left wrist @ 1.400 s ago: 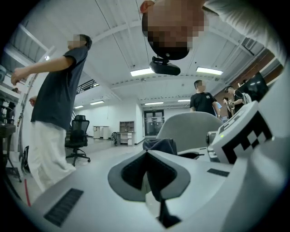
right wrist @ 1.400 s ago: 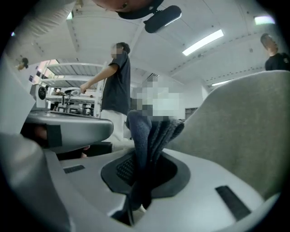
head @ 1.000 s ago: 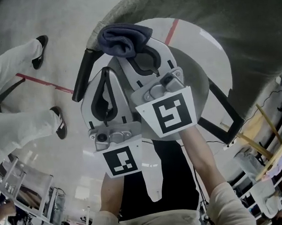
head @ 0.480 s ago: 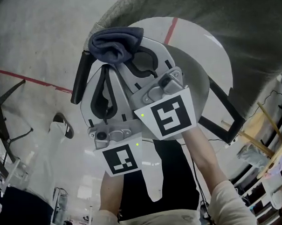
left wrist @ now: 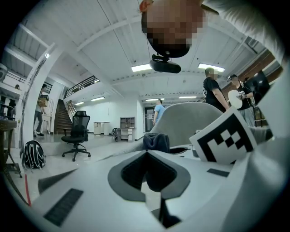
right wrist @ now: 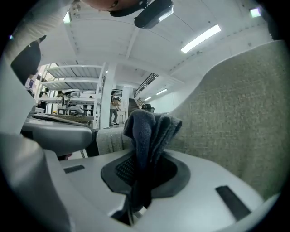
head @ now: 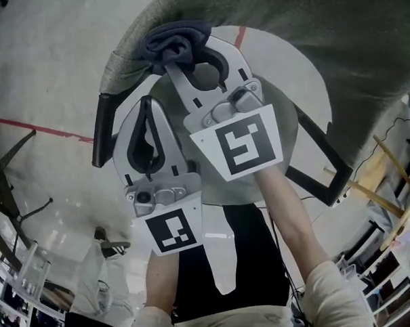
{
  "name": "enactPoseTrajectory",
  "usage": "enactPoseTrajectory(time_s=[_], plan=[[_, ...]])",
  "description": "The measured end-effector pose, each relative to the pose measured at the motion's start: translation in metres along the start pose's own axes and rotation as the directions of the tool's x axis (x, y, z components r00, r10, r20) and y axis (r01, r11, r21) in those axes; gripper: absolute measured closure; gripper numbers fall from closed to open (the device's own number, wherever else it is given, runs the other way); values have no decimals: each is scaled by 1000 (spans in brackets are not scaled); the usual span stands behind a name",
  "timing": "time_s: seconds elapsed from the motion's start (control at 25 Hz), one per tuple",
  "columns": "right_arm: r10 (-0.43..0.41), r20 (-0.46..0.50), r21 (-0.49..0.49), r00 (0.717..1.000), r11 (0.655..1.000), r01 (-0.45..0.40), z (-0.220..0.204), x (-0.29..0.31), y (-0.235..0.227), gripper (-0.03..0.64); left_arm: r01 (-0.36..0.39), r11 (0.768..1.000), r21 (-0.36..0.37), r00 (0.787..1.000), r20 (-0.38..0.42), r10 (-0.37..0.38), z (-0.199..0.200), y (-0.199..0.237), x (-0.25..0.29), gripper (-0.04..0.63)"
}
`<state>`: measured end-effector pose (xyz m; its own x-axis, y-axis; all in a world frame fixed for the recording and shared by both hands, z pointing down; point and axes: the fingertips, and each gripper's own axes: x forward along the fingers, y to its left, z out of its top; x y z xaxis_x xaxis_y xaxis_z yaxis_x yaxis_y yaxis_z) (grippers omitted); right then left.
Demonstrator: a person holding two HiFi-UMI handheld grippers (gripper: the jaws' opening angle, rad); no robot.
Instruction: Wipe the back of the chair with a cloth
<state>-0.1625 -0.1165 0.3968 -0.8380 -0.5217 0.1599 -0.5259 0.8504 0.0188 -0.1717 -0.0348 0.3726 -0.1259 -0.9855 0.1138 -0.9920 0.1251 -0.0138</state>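
Note:
The chair's grey fabric back [head: 300, 20] curves across the top of the head view. A dark blue cloth [head: 176, 40] is bunched against its near edge, with my right gripper [head: 172, 62] shut on it. In the right gripper view the cloth [right wrist: 149, 136] stands up between the jaws, and the chair back [right wrist: 235, 118] fills the right side. My left gripper [head: 146, 101] hovers just left of and behind the right one, jaws shut with nothing in them. From the left gripper [left wrist: 147, 152] I see the cloth [left wrist: 156, 141] ahead and the chair back [left wrist: 190, 120] behind it.
A black armrest [head: 102, 133] runs down the left of the chair and a black armrest frame [head: 327, 167] sits at the right. A red tape line [head: 40, 127] crosses the floor. A black office chair [left wrist: 77, 133], a backpack [left wrist: 34, 154] and standing people [left wrist: 213, 90] are farther off.
My right gripper has carried the cloth forward until it meets the chair back's edge. The left gripper shifted only a little. The legs in white trousers at the left have gone.

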Motion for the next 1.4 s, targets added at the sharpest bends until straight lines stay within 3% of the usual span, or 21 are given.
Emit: enactPoseTrajectory(time_s=[0.32, 0.64, 1.0, 1.24, 1.4], plan=[[-200, -62, -50, 978, 979, 197, -14, -13, -53, 563, 65, 998, 1, 998, -7, -65, -9, -22, 14, 581], [-417, -80, 2, 906, 908, 418, -21, -46, -105, 562, 177, 984, 22, 984, -1, -177, -2, -55, 33, 581], [-642, -95, 32, 761, 762, 647, -33, -126, -169, 563, 362, 929, 73, 930, 31, -365, 6, -132, 53, 581], [-776, -105, 63, 622, 619, 783, -38, -186, -189, 562, 473, 876, 89, 878, 36, -478, 10, -175, 49, 581], [-859, -125, 109, 496, 485, 868, -40, -227, -194, 562, 552, 826, 114, 829, 34, -558, 12, -198, 43, 581]])
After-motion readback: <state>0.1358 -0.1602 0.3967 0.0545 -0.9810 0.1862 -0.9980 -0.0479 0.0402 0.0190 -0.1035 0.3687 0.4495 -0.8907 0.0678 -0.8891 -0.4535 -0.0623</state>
